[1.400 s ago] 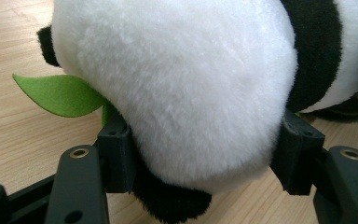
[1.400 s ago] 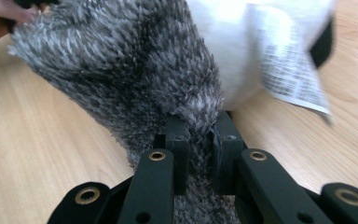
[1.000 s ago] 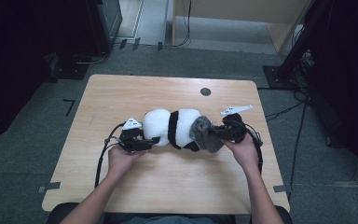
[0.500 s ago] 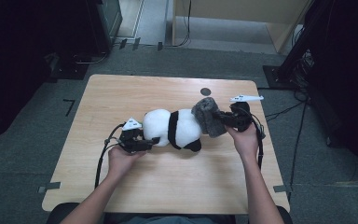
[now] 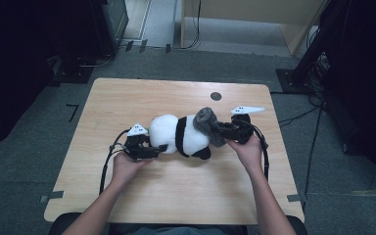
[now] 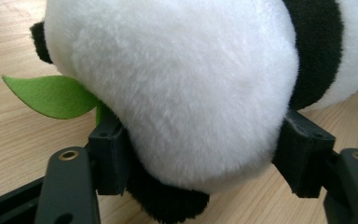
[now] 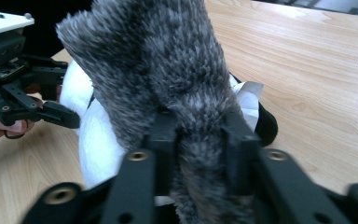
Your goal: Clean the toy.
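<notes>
left gripper (image 5: 152,150): clamped on the white end of the panda plush (image 5: 178,136), jaws just eased wider | panda plush: laid on its side mid-table (image 5: 127,98), between both grippers | right gripper (image 5: 223,132): closed on grey fur piece (image 5: 206,122) beside the plush's black band, jaws just loosened | green leaf (image 6: 51,95): seen under the plush | dark round hole (image 5: 216,96): beyond the plush

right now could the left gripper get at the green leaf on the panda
Probably not as things stand: the left gripper has its jaws around the panda, and the green leaf sticks out just outside one jaw. It would have to let go first.
</notes>
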{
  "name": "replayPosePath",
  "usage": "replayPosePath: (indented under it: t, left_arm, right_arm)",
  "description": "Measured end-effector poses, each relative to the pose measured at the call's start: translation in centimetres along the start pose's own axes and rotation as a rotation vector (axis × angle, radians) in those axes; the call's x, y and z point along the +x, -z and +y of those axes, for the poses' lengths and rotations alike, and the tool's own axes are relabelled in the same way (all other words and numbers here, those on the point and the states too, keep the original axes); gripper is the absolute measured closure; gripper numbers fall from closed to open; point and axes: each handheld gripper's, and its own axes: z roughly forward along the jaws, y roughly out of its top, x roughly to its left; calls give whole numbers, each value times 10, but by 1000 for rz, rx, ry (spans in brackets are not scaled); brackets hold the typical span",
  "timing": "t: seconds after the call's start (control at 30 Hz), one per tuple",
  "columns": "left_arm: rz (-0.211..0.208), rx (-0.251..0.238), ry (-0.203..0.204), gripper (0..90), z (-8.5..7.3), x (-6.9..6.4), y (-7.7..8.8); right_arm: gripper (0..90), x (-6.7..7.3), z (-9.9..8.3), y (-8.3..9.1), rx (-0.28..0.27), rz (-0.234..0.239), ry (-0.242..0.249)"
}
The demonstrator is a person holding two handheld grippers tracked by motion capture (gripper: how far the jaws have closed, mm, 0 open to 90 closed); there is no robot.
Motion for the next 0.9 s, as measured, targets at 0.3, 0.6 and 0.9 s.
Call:
replayPosePath:
  t: [0.3, 0.6, 0.9]
  left_arm:
    - [-17, -9, 14, 198, 1, 2, -1]
    - [-50, 43, -11, 142, 13, 11, 14]
    - [-111, -4, -9, 165, 29, 39, 39]
  right_arm:
    - [632, -6, -4, -4, -19, 32, -20]
    - [770, -4, -1, 1, 8, -57, 10]
    - [769, -6, 1, 2, 20, -55, 8]
